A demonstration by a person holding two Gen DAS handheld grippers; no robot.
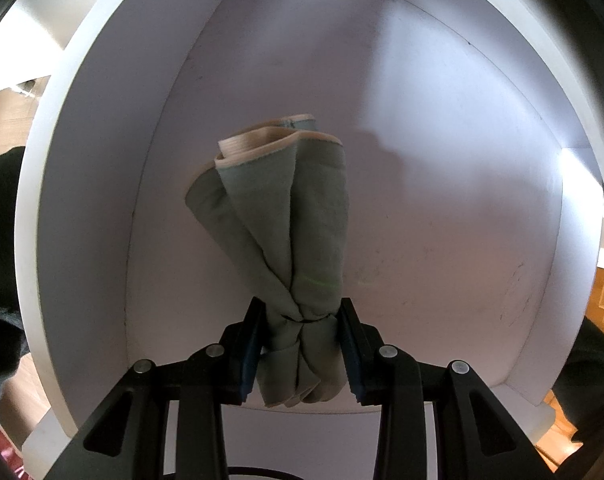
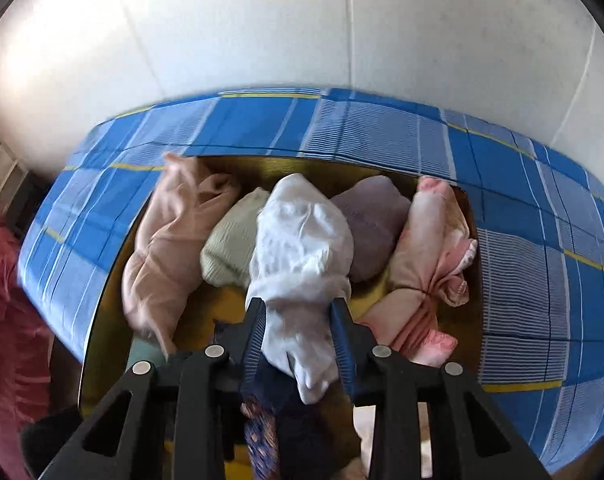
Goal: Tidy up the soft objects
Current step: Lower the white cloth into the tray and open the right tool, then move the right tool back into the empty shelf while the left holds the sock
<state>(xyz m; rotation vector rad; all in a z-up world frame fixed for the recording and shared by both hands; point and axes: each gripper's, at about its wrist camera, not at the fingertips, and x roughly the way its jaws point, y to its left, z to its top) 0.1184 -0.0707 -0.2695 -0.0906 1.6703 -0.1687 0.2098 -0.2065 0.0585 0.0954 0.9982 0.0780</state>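
Left hand-held gripper (image 1: 300, 326) is clamping a knotted grey-green cloth bundle (image 1: 286, 216) over the white shelf compartment (image 1: 441, 208), while the right hand-held gripper (image 2: 300, 326) is pinching the white bundle (image 2: 302, 248) in the yellow bin (image 2: 102, 320) ahead, so next it's probably lifting that clear.

A sage-green rolled cloth (image 1: 286, 216) hangs over the white shelf (image 1: 441, 208); a knotted white bundle (image 2: 302, 248) lies among pink, green and mauve bundles in the yellow tray (image 2: 102, 320)

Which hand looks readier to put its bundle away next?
Probably left: the left gripper holds the green cloth bundle inside the white compartment. The right gripper grips a white bundle over the basket.
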